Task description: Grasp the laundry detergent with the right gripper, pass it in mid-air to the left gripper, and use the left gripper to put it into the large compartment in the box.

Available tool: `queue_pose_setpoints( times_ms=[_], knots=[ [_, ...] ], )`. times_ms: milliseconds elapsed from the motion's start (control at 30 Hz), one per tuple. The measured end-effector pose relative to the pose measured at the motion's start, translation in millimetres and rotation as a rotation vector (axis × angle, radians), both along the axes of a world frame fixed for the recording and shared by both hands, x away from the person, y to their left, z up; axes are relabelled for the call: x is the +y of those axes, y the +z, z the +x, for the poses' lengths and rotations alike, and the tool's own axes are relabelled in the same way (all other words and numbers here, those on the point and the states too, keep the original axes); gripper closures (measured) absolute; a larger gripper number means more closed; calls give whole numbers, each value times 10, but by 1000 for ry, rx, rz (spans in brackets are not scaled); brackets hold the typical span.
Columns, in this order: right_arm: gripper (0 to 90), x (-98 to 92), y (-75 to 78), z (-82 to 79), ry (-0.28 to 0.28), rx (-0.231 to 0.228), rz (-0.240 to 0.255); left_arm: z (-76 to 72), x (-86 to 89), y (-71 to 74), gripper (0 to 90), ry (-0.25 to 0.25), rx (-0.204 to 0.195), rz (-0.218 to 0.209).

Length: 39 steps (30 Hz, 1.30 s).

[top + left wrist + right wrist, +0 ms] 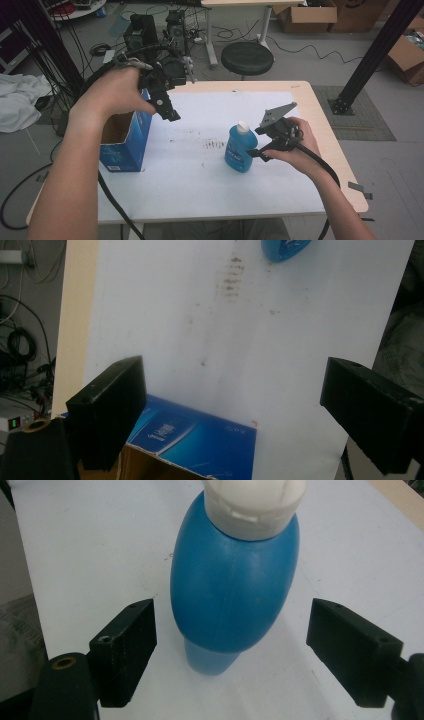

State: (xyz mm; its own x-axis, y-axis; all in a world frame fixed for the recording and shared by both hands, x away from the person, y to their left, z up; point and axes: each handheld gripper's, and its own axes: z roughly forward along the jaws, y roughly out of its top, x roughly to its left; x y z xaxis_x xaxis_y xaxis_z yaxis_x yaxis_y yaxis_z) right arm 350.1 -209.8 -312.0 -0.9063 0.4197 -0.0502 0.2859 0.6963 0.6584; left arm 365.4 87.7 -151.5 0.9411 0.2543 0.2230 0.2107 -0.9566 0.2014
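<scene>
The right gripper (256,151), jaws spread, flanks the blue bottle (239,149); the left gripper (167,111), jaws spread, hovers above the blue box (125,141).

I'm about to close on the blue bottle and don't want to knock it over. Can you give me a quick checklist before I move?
1. Right gripper open: ok, jaws spread wide.
2. Blue bottle lined up between the jaws: ok in the right gripper view.
3. Bottle upright on the white sheet: ok.
4. White cap on: ok; whether tight, cannot tell.
5. Left gripper away from the bottle: ok, open, up over the blue box.
6. Jaws far enough forward to grip the body: cannot tell.
</scene>
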Motion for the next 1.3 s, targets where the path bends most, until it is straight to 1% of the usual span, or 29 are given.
queue_pose_setpoints(
  times_ms=[200, 233, 267, 300, 467, 500, 567, 667, 700, 767, 867, 1000, 1133, 1300],
  knots=[
    [212, 62, -46, 15, -19, 1, -2, -3, 4, 0, 119, 2, -6, 3],
    [218, 91, -60, 22, -21, 2, -3, -1, 5, 2, 104, 1, -12, 10],
    [218, 91, -60, 22, -21, 2, -3, -1, 5, 2, 104, 1, -12, 10],
    [222, 119, -71, 29, -24, 0, -2, -4, 4, -10, 104, 6, -14, 1],
    [231, 174, -105, 44, -30, -6, -8, -5, 10, -8, 104, 0, -12, 8],
    [237, 196, -127, 50, -30, -1, -6, -10, 16, -8, 104, 8, -10, 3],
    [241, 217, -153, 57, -32, -1, -7, -11, 22, -8, 104, 8, -8, 4],
    [245, 232, -179, 66, -33, 2, -8, -12, 27, -9, 106, 9, -9, 5],
    [246, 246, -203, 76, -34, 3, -9, -8, 30, -8, 106, 4, -9, 12],
    [256, 256, -221, 82, -38, 2, -2, -6, 32, -17, 106, 10, -9, 5],
    [271, 267, -235, 92, -45, -3, 1, 1, 33, -10, 106, 6, -7, 13],
    [289, 278, -240, 96, -47, -8, 2, 3, 31, -15, 106, 11, -6, 7],
    [311, 306, -259, 100, -54, -11, -5, 10, 30, -15, 106, 8, -4, 15],
    [334, 325, -288, 106, -56, -12, -13, 9, 35, -22, 106, 15, -1, 9]
  ],
)
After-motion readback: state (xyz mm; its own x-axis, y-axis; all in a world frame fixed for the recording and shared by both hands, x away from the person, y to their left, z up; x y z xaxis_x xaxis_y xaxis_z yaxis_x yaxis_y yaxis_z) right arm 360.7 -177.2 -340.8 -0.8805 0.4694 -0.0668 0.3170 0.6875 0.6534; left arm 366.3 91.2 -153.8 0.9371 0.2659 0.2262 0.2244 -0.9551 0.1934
